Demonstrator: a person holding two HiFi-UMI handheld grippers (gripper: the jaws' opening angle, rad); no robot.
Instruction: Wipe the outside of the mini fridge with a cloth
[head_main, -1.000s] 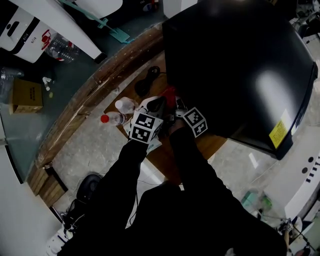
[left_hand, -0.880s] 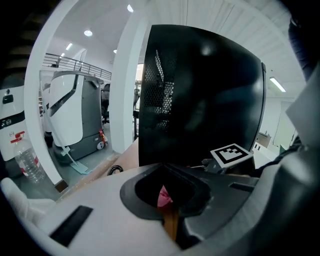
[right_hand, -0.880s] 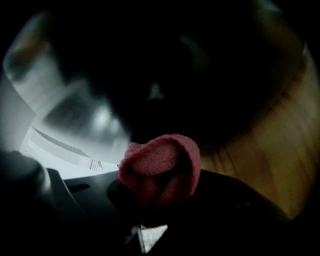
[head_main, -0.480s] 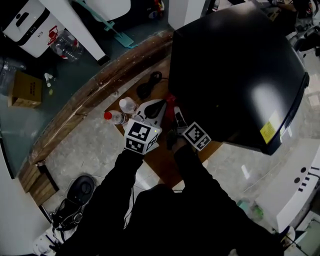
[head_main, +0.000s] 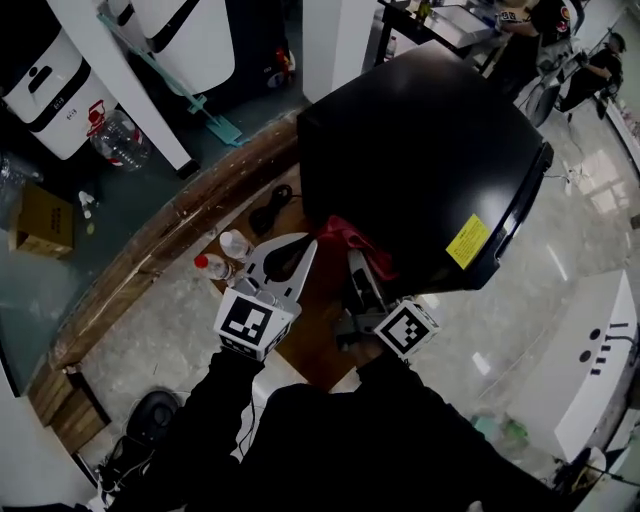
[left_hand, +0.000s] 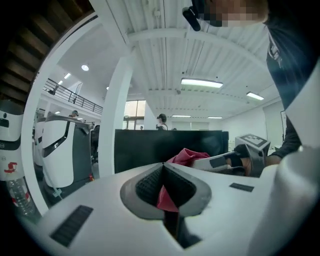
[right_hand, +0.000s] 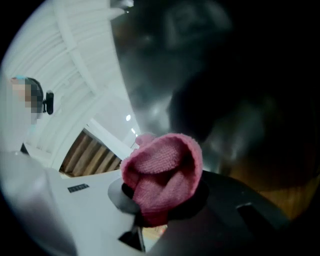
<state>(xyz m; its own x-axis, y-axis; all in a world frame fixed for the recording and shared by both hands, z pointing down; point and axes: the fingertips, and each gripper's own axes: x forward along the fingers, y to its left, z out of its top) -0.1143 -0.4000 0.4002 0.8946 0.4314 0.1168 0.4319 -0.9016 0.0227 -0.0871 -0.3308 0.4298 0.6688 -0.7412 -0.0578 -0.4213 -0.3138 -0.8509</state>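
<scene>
Cloth first, at L: your left gripper has its jaws together w/ a red corner of the cloth nipped between the pads. Just R of it, your right gripper is clamped on the main wad, which bulges out past the tips. That wad sits against the side of the mini fridge that faces you, near its L corner. Cloth looks soft, light & limp, so it'll prob. fold or slip. Grip deep in the bunch, not at an edge, w/ a fat pad facing the panel. Fridge looks heavy, rigid & glossy, and shouldn't budge under light pressure. Vs 1 s ago: grippers were tight together w/ the cloth barely showing; now they're spread apart & the cloth's up on the black panel.
</scene>
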